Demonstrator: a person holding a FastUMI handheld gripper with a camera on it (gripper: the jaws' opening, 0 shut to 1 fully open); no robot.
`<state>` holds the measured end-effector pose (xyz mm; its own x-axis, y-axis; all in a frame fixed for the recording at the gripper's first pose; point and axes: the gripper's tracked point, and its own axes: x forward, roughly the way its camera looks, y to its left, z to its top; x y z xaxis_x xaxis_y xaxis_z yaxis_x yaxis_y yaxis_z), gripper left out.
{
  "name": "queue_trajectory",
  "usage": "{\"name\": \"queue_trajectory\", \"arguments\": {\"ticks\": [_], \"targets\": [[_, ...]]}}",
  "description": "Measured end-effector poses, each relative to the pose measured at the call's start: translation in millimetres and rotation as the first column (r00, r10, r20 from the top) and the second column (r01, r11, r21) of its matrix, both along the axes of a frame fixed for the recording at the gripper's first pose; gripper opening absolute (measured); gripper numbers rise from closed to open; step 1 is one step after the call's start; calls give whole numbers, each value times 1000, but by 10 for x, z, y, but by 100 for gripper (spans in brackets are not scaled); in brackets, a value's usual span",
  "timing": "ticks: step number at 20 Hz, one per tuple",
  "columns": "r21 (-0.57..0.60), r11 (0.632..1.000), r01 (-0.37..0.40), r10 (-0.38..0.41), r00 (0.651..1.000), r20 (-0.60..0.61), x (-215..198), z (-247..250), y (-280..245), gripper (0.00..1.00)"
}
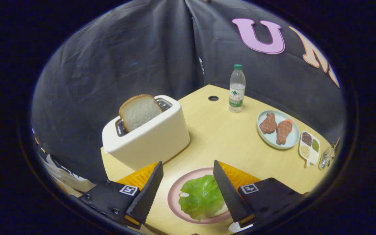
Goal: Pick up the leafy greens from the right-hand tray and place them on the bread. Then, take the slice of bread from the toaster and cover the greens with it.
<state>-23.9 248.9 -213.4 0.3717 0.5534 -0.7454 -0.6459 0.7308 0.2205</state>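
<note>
A green leaf (202, 196) lies on a pink plate (175, 192), covering most of a bread slice whose pale edge peeks out beneath it. My gripper (188, 168) hovers above that plate, open, with nothing between its fingers (152, 187); the leaf shows in the gap between them. Beyond the left finger stands a cream toaster (148, 137) with a slice of bread (139, 111) sticking up out of its slot.
A water bottle (237, 88) stands at the table's far side near a cable hole (213, 98). To the right lie a pale blue plate (277, 130) with meat pieces, a small divided dish (309, 147) of seeds and a shiny object (327, 156).
</note>
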Motion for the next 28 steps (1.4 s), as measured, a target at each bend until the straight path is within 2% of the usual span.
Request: {"name": "queue_trajectory", "arguments": {"ticks": [8,17,19,21,22,25,28], "targets": [[73,997,36,-36,999,-6,192,528,548,97],[144,984,101,-101,995,-11,322,731,1121,97],[105,993,60,-62,998,17,282,693,1226,97],[57,998,-3,-5,992,129,319,701,1401,97],[72,997,-9,-2,989,145,308,711,1549,97],[31,999,-15,14,998,54,61,445,1723,98],[-5,1000,17,-16,996,89,149,342,1754,98]]}}
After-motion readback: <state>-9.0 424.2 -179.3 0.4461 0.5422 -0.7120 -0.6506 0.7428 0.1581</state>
